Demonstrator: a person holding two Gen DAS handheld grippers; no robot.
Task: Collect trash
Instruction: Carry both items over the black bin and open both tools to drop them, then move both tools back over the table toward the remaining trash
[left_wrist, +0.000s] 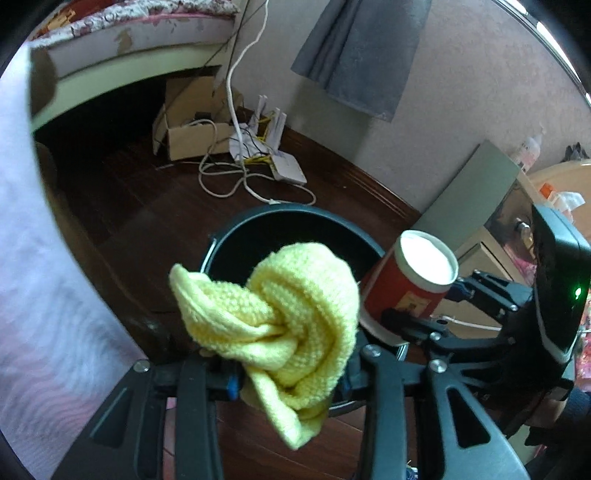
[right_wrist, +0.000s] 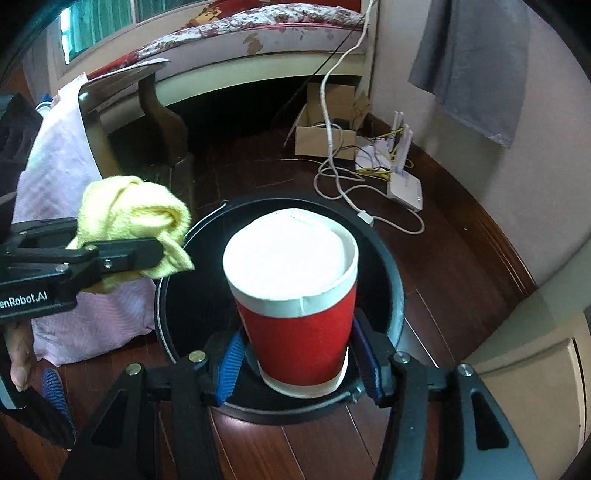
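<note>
Over black bin (right_wrist: 397, 295), red cup (right_wrist: 299, 332) btwn right claw (right_wrist: 301, 363) pads.

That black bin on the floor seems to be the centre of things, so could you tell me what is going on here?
A person is collecting trash with two handheld grippers. The left gripper holds a knotted yellow cloth near the black bin's rim, while the right gripper grips a red paper cup over the bin's opening. Neither item has been dropped in yet.

Both grippers are pointed steeply downward, side by side: the left gripper (left_wrist: 288, 384) and the right gripper (right_wrist: 301, 363) are each clamped on a load.
</note>
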